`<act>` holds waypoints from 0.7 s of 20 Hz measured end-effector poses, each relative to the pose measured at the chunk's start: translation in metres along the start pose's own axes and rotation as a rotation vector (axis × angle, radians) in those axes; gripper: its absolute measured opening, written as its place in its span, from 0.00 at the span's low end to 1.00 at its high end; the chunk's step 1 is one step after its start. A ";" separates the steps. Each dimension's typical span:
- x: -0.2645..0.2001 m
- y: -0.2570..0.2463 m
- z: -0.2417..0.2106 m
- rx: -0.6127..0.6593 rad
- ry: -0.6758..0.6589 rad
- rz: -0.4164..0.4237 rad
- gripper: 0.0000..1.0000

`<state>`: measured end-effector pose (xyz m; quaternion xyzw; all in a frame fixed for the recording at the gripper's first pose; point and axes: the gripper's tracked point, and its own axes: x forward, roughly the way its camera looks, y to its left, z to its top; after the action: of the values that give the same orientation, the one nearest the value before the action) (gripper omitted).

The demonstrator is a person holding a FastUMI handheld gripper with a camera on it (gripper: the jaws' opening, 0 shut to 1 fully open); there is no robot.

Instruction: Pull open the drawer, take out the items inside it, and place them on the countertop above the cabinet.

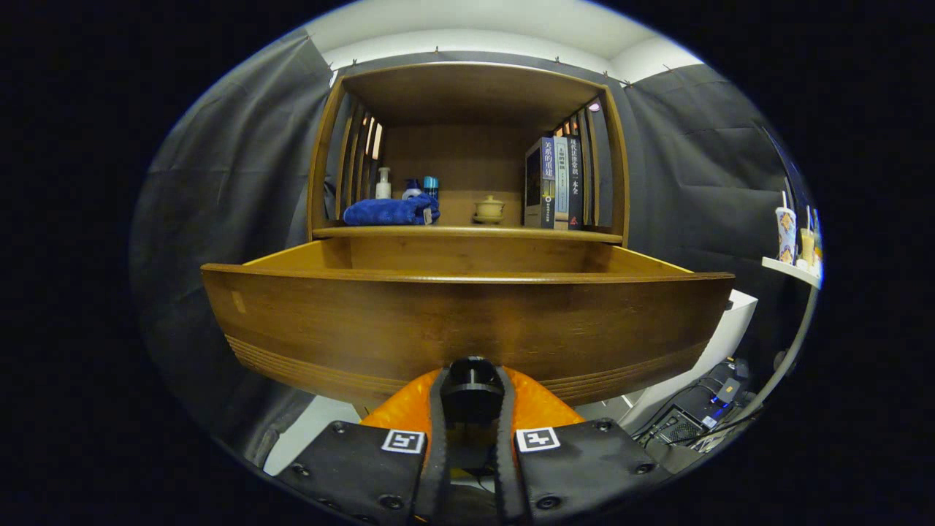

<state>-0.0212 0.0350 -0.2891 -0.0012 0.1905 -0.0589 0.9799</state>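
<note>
The wooden drawer [467,321] stands pulled out toward me, its wide front panel right ahead of the fingers. My gripper [472,387] is shut on the dark round drawer knob [472,374] at the panel's lower middle, one finger pressing each side. The drawer's inside is hidden behind its front panel. Above it, the cabinet's countertop [467,232] carries a folded blue towel [391,211], small bottles [383,184], a small lidded pot [489,210] and upright books [555,183].
A wooden hutch with slatted sides [467,95] roofs the countertop. To the right stand a white shelf with cups [792,267], a white box [730,321] and cables on the floor [694,416]. Dark cloth hangs on both sides.
</note>
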 end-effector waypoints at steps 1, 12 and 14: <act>0.000 0.000 0.001 -0.005 -0.004 -0.001 0.40; -0.048 0.032 0.124 0.088 -0.242 0.119 1.00; -0.032 0.011 0.181 0.080 -0.237 0.041 0.99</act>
<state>0.0188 0.0464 -0.1093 0.0347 0.0708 -0.0460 0.9958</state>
